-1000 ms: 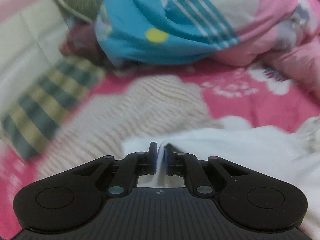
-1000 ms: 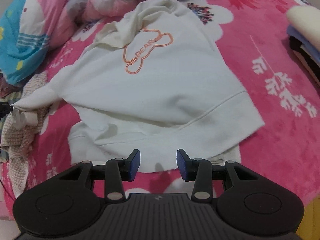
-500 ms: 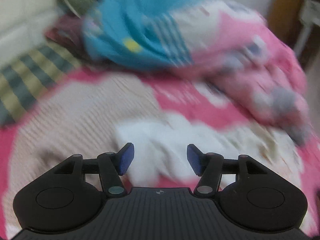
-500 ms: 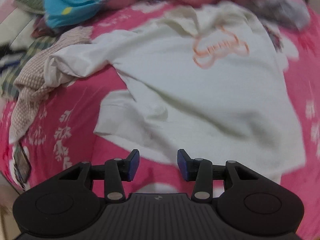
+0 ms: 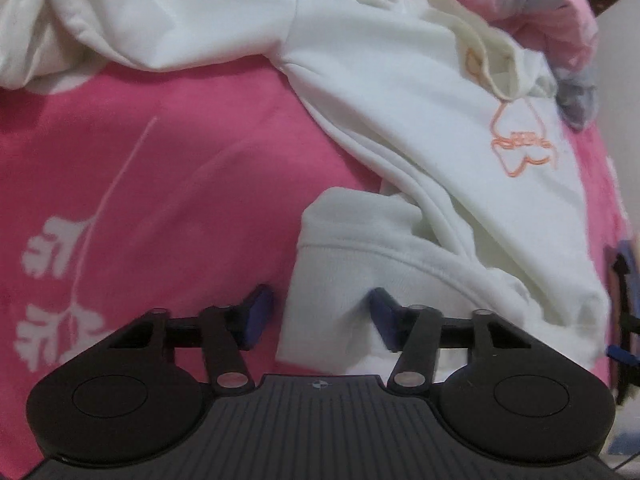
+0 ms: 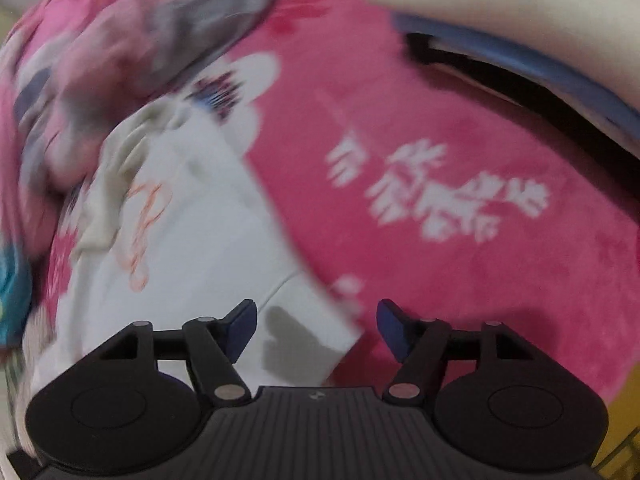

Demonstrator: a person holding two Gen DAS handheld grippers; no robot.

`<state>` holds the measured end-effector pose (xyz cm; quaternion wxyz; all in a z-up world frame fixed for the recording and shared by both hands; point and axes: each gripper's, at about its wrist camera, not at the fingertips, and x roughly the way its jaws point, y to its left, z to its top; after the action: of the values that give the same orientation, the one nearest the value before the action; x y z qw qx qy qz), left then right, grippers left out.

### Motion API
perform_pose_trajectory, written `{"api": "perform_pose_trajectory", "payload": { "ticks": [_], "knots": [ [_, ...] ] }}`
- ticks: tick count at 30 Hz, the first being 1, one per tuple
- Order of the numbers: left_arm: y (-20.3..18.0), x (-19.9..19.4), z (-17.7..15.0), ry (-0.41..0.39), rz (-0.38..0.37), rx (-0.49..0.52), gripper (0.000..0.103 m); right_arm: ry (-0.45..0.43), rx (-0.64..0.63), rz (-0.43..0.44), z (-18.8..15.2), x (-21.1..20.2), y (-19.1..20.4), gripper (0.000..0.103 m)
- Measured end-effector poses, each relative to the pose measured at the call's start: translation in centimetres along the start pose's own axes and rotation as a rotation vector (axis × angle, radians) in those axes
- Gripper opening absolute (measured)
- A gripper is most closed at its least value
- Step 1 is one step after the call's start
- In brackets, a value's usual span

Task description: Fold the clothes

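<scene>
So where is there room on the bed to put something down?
Bare pink blanket lies left of the white sweatshirt, and more between its hem corner and the folded stack. It is crowded by the bunched quilt.

Home bedroom: pink floral blanket (image 5: 168, 168), rumpled quilt (image 6: 120, 40).
</scene>
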<state>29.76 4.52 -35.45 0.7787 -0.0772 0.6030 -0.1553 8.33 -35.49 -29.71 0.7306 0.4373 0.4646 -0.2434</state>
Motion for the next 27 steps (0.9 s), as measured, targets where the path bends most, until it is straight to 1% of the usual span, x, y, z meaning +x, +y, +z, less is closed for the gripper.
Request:
{"api": "perform_pose_trajectory", "payload": {
  "ticks": [1, 2, 3, 5, 7, 8, 10, 12, 13, 15, 17, 18, 21, 22, 23, 24, 25, 26, 27],
  "knots": [
    [-0.3, 0.0, -0.2, -0.002, 0.013, 0.005, 0.022, 0.022, 0.017, 0.009, 0.5, 0.8, -0.7, 0.070],
    [-0.6, 0.0, -0.4, -0.003, 0.023, 0.007, 0.014, 0.052, 0.026, 0.023, 0.6, 1.6, -1.1, 0.070],
    [-0.8, -0.1, -0.5, 0.000, 0.021, -0.007, 0.004, 0.079, 0.028, 0.035, 0.5, 2.3, -1.2, 0.069],
    [-0.7, -1.2, -0.6, 0.004, 0.022, -0.042, 0.003, 0.123, 0.021, 0.054, 0.4, 3.3, -1.4, 0.064],
    [-0.5, -3.1, -1.0, 0.004, 0.013, -0.085, 0.003, 0.115, -0.029, 0.049, 0.3, 3.0, -1.1, 0.049],
    [-0.2, -4.3, -1.4, 0.005, 0.000, -0.118, 0.003, 0.111, -0.050, 0.047, 0.3, 2.6, -0.9, 0.033],
    [0.2, -6.5, -2.5, 0.014, -0.016, -0.176, 0.001, 0.111, -0.092, 0.044, 0.5, 1.6, -0.5, 0.027],
    [0.7, -8.2, -4.0, 0.031, -0.012, -0.218, 0.001, 0.110, -0.156, 0.059, 0.7, 0.5, 0.4, 0.018],
    [1.0, -8.9, -4.8, 0.039, -0.005, -0.236, 0.001, 0.111, -0.190, 0.071, 0.9, -0.1, 0.8, 0.016],
    [1.5, -9.3, -6.3, 0.051, 0.027, -0.248, 0.001, 0.124, -0.259, 0.115, 1.0, -0.7, 2.2, 0.009],
    [2.0, -8.6, -7.3, 0.058, 0.048, -0.278, 0.001, 0.150, -0.315, 0.178, 0.8, -1.0, 3.9, 0.006],
    [2.4, -8.2, -7.7, 0.060, 0.058, -0.295, 0.001, 0.174, -0.331, 0.231, 0.5, -0.9, 5.0, 0.006],
    [3.4, -7.2, -8.0, 0.068, 0.080, -0.323, 0.002, 0.286, -0.424, 0.441, -0.9, -0.4, 9.3, 0.006],
    [3.6, -6.6, -8.0, 0.076, 0.092, -0.329, 0.003, 0.308, -0.467, 0.496, -1.3, -0.3, 10.6, 0.006],
    [3.8, -6.1, -7.9, 0.083, 0.099, -0.337, 0.003, 0.292, -0.516, 0.509, -1.2, -0.5, 11.5, 0.008],
    [3.8, -5.6, -7.8, 0.086, 0.106, -0.342, 0.003, 0.255, -0.534, 0.487, -0.6, -0.4, 11.7, 0.009],
    [3.8, -5.3, -7.7, 0.087, 0.113, -0.342, 0.003, 0.205, -0.515, 0.436, 0.5, 0.0, 11.3, 0.012],
    [3.8, -5.0, -7.7, 0.088, 0.120, -0.340, 0.003, 0.159, -0.482, 0.380, 1.8, 0.5, 10.6, 0.016],
    [3.8, -4.8, -7.7, 0.089, 0.128, -0.338, 0.003, 0.120, -0.420, 0.310, 3.5, 1.5, 9.3, 0.023]
  ]
}}
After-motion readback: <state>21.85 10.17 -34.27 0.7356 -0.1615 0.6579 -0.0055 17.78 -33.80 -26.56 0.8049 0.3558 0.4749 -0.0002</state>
